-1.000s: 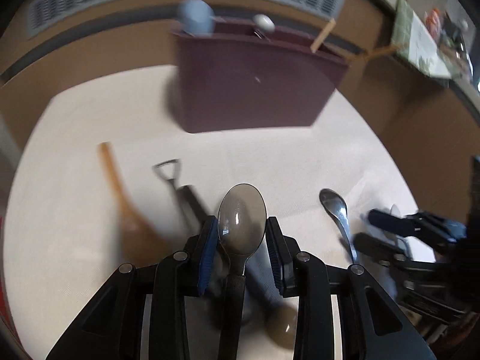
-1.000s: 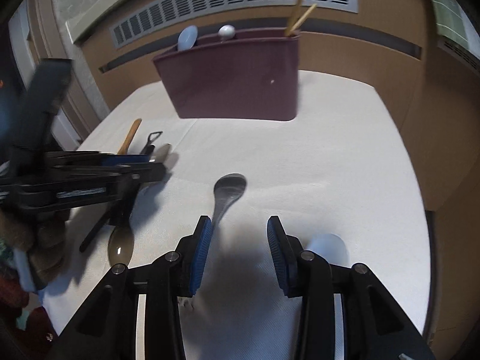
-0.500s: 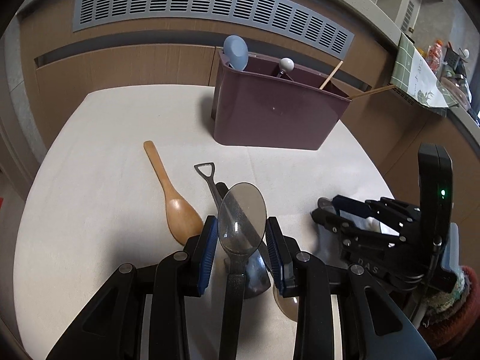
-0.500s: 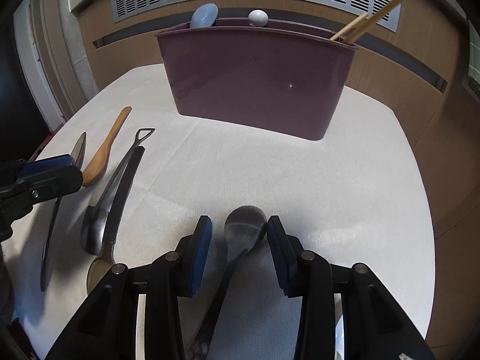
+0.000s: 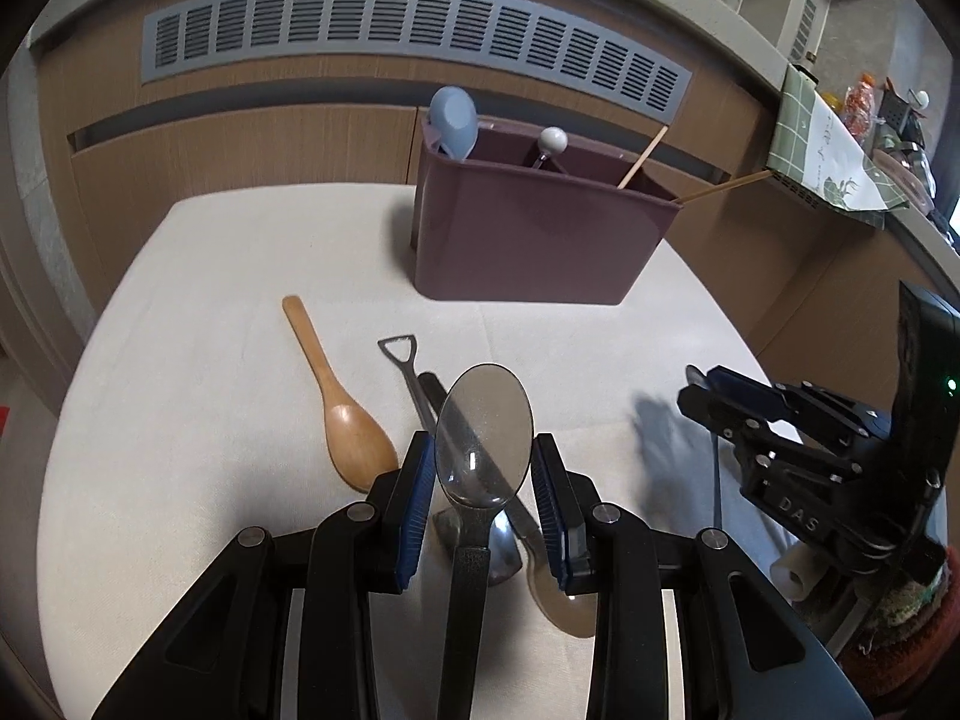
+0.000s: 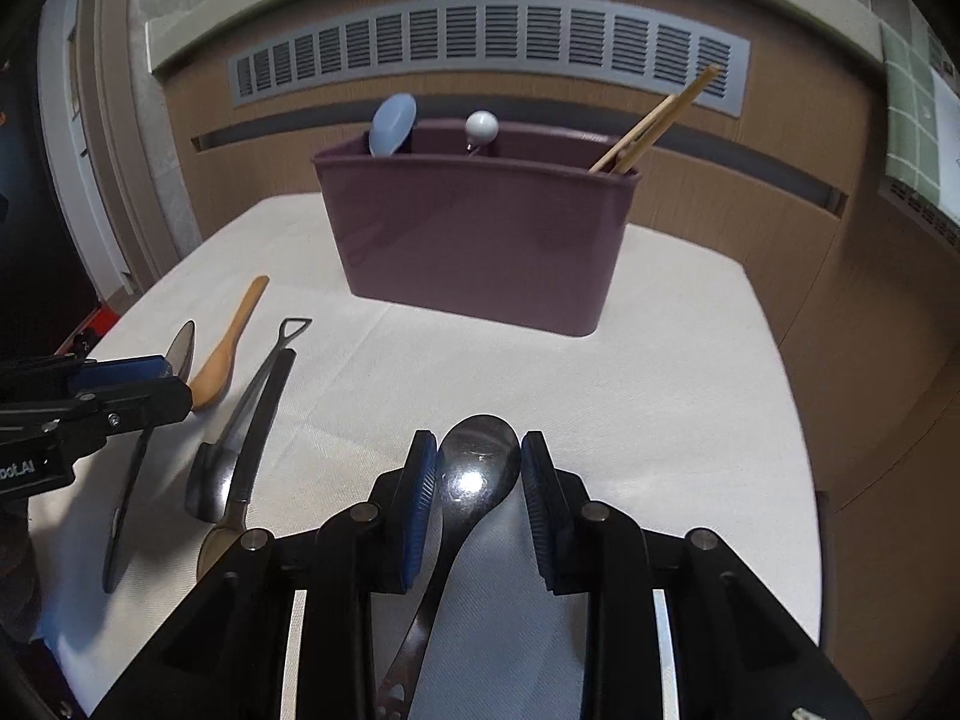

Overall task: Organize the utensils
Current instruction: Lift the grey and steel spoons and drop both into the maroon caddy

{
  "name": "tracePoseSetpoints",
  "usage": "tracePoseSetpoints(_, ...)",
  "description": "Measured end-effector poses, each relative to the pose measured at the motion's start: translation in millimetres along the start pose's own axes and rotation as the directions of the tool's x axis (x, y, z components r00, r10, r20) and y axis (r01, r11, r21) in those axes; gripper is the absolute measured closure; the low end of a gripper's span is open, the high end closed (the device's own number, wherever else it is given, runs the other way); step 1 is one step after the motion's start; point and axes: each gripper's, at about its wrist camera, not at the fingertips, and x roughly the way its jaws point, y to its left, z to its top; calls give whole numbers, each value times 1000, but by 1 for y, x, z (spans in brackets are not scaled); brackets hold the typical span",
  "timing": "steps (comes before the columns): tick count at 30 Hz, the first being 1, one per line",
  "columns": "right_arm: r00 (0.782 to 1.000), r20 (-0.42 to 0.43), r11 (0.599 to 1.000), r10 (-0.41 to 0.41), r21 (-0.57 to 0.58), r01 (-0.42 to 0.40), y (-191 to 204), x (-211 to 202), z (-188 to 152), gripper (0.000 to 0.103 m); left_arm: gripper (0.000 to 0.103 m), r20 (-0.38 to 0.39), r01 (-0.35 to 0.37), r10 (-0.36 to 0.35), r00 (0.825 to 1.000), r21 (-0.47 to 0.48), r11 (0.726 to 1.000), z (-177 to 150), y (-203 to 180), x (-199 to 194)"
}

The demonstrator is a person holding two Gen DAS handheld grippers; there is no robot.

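Note:
My left gripper (image 5: 483, 468) is shut on a black-handled spoon (image 5: 483, 426), its translucent bowl sticking out between the blue pads, held above the white table (image 5: 210, 300). My right gripper (image 6: 477, 468) has its pads around the bowl of a steel spoon (image 6: 480, 468); I cannot tell whether it is lifted off the table. The maroon utensil caddy (image 5: 534, 234) stands at the back, also in the right wrist view (image 6: 480, 240), holding a blue spoon (image 5: 454, 120), a white-knobbed utensil (image 5: 552, 141) and chopsticks (image 6: 654, 120).
On the table lie a wooden spoon (image 5: 342, 414), a slim metal utensil with a loop end (image 5: 408, 366), a black-handled utensil (image 6: 264, 414) and a bronze spoon (image 5: 564, 594). Wooden cabinets with a grey vent (image 5: 420, 30) stand behind. A counter with clutter is far right.
My right gripper moved forward over the steel spoon and its pads closed in around the bowl. My left gripper rose and drew back with its spoon.

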Motion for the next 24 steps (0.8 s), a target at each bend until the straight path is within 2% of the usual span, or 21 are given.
tracePoseSetpoints(11, 992, 123, 997, 35, 67, -44, -15, -43, -3, 77, 69, 72, 13, -15, 997, 26, 1000, 7, -14, -38)
tracePoseSetpoints(19, 966, 256, 995, 47, 71, -68, -19, -84, 5, 77, 70, 126, 36, -38, 991, 13, 999, 15, -16, -58)
tracePoseSetpoints(22, 958, 284, 996, 36, 68, -57, -18, -93, 12, 77, 70, 170, 40, -44, 985, 26, 999, 28, -20, -72)
tracePoseSetpoints(24, 950, 310, 997, 30, 54, -49, -18, -102, 25, 77, 70, 216, 52, -61, 974, 50, 997, 47, -25, -87)
